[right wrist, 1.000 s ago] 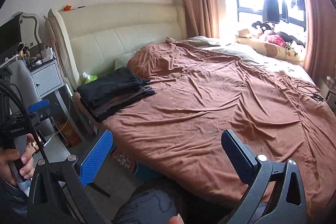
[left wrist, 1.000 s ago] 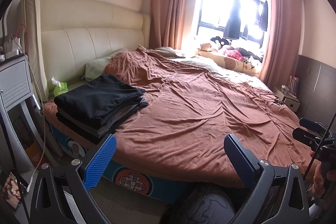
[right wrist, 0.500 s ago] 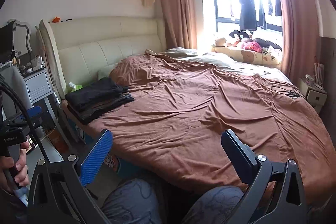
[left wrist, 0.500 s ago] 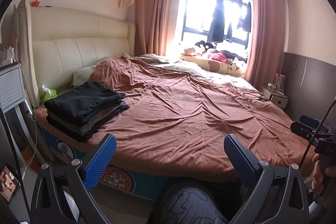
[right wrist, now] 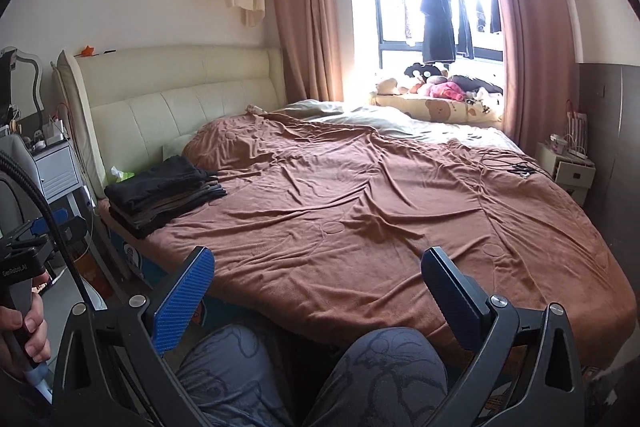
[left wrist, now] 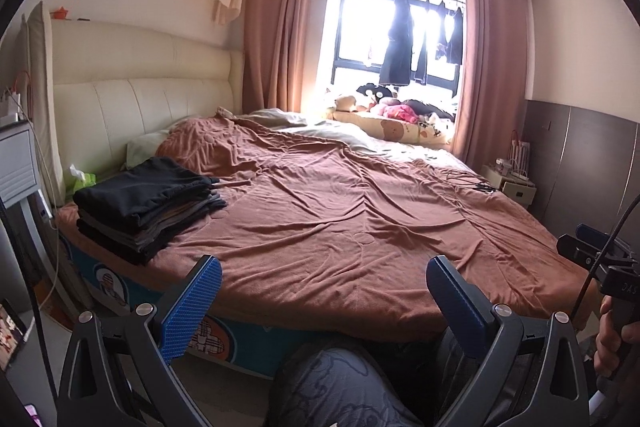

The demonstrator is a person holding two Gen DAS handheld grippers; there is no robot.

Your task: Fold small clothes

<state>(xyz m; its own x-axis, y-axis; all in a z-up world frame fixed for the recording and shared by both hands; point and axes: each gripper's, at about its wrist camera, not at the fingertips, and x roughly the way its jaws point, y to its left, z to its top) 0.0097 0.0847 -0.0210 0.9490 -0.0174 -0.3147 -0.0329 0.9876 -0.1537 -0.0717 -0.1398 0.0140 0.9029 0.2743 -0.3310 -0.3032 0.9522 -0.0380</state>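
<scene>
The stack of folded dark clothes (left wrist: 146,201) lies on the near left corner of the bed, on the brown blanket (left wrist: 340,219), just in front of a green tissue pack (left wrist: 82,179) and the cream headboard (left wrist: 136,95). Behind the bed, pink curtains (left wrist: 276,27) frame a bright window (left wrist: 400,39) where dark garments hang. The left gripper (left wrist: 324,297) and the right gripper (right wrist: 316,285) are both wide open and hold nothing, above the person's knees (right wrist: 312,375).

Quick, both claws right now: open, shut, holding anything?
Left claw: open, empty, raised in front of the bed.
Right claw: open, empty, also clear of the stack of folded clothes.
</scene>
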